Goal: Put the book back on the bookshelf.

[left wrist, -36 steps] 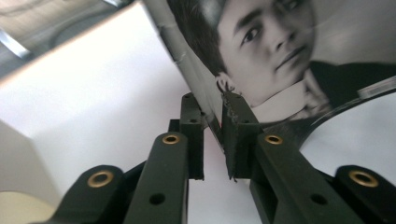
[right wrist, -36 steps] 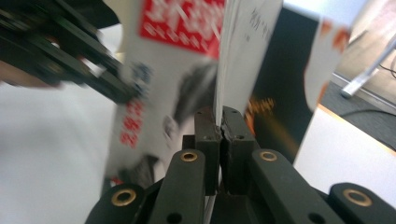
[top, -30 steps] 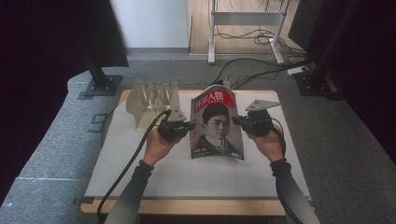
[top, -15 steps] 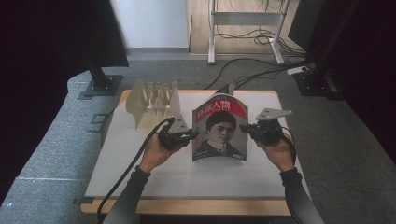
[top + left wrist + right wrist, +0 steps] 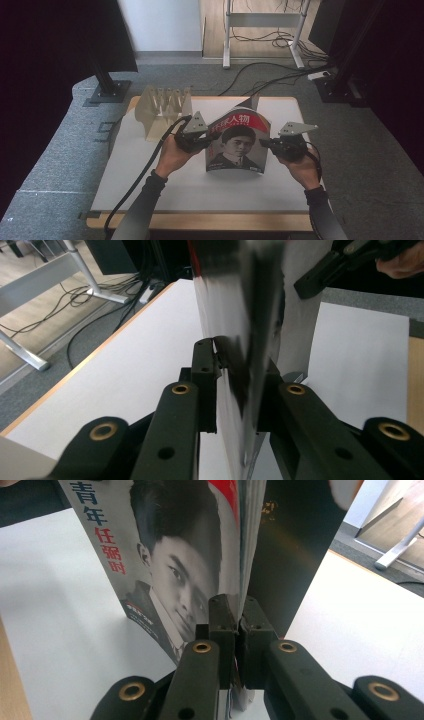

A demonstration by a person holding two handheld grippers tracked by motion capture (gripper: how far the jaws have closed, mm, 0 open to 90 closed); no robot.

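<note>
Magazine point(image 5: 237, 145) handling is at the carry stage: the publication stands upright at the centre of the frame in the high view, clamped on both side edges. The left hand-held gripper point(image 5: 206, 141) has its jaws closed on the magazine's left edge; in the left gripper view the pads pinch the pages edge-on point(image 5: 235, 385), and these jaws have just eased open slightly while the pages stay between them. The right hand-held gripper point(image 5: 266, 143) is closed tight on the opposite edge; the right gripper view shows the jaws meeting over the page block point(image 5: 235, 615), with the printed cover facing left in that frame. The magazine's lower edge sits at or just above the white tabletop point(image 5: 150, 165); contact cannot be confirmed. A pale slotted rack point(image 5: 162, 107) stands at the upper left of the tabletop, well apart from the left hand-held gripper. Judged from this layout, the step in hand is transport of the upright magazine, probably toward the rack. The next move calls for both hand-held grippers to travel together toward the upper left, keeping the magazine vertical and aligned with one slot, and for the left grip to remain firm enough to prevent slippage.
</note>
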